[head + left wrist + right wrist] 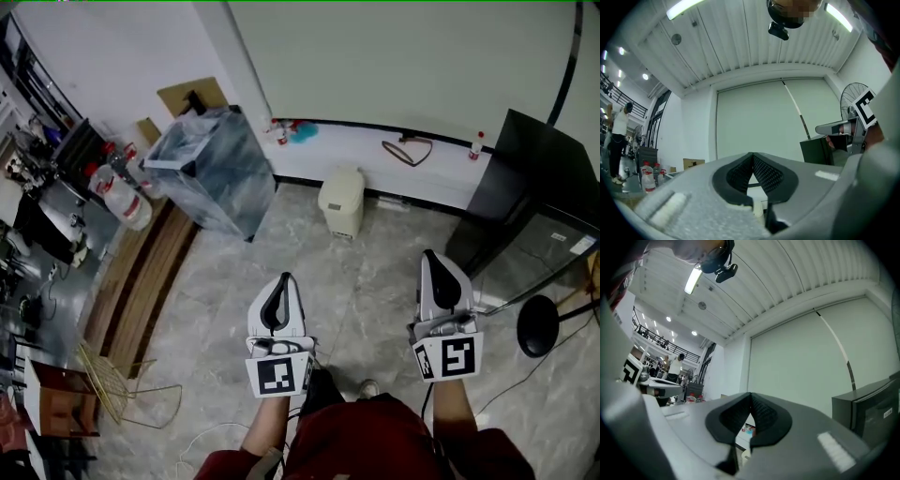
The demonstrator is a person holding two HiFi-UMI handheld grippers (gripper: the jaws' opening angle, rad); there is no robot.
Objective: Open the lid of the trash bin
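task not started: trash bin [341, 200] sits at the far edge of the floor [375, 300], against the white step, lid [343, 178] looks down. left gripper [280, 281] and right gripper [431, 259] are both pressed together with nothing between the jaws, well short of the bin. remaining: close in, get on the lid, lift it. floor straight ahead is open; bagged container [211, 169] stands near the bin's left, black cabinet [525, 187] and stool [537, 325] hug the right edge.
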